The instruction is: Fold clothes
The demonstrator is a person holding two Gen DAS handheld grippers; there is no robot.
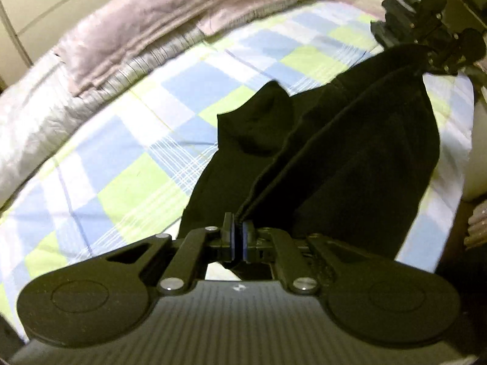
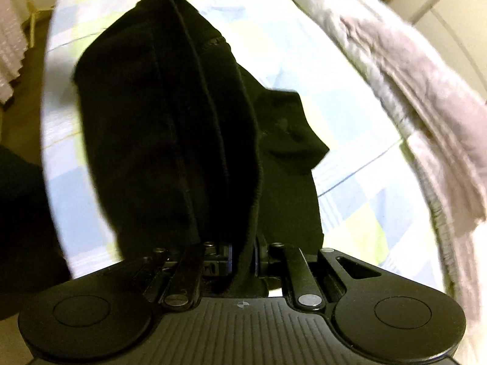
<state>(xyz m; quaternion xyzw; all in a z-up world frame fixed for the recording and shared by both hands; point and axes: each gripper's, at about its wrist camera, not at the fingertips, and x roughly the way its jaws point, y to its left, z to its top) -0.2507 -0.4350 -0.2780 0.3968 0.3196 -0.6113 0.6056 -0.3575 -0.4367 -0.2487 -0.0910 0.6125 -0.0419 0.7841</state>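
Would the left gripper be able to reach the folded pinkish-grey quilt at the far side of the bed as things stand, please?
Probably not: the left gripper is shut on the black fabric garment, which the right gripper also holds, tethering it away from the folded pinkish-grey quilt.

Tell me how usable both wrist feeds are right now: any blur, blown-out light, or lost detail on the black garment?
Left wrist view: black garment is nearly featureless, only its held edge reads; checkered bedsheet is sharp centrally, smeared at the fisheye rim. Right wrist view: motion-blurred, pink blanket streaked, sheet washed out by glare, garment folds barely visible.
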